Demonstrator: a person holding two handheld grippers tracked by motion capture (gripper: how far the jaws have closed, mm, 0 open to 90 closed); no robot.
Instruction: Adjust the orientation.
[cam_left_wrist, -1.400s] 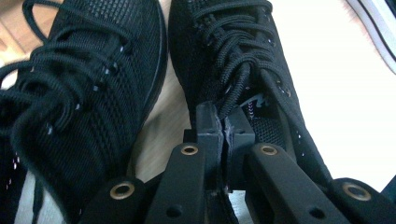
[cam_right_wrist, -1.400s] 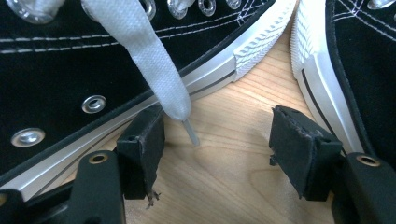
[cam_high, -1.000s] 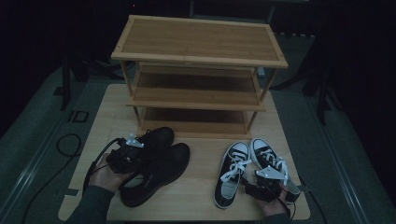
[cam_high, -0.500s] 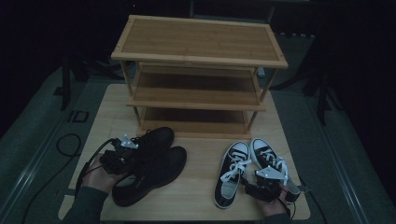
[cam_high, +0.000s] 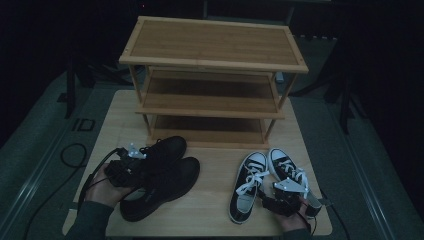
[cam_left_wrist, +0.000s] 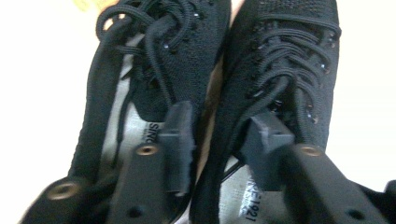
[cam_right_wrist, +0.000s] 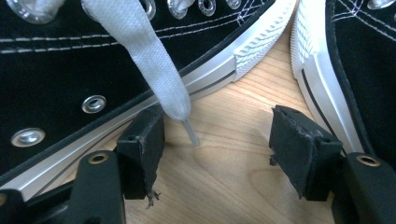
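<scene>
A pair of black lace-up shoes (cam_high: 162, 172) lies side by side at the table's front left. My left gripper (cam_high: 136, 161) sits over their heel ends. In the left gripper view one jaw reaches into each shoe opening, and my left gripper (cam_left_wrist: 219, 128) is shut on the two touching inner collars. At the front right lies a pair of black-and-white sneakers (cam_high: 265, 177). My right gripper (cam_high: 281, 194) is low at their heel ends. In the right gripper view, my right gripper (cam_right_wrist: 217, 135) is open over bare wood between the two sneakers, with a white lace tip (cam_right_wrist: 187, 128) beside its left jaw.
A three-tier bamboo shoe rack (cam_high: 212, 65) stands at the back of the wooden table (cam_high: 210, 215), its shelves bare. A black cable (cam_high: 70, 155) loops on the floor to the left. Dark floor surrounds the table.
My left hand and the black shoes have shifted slightly, the near shoe turning a little toward the front left. The right gripper and the sneakers have stayed where they were.
</scene>
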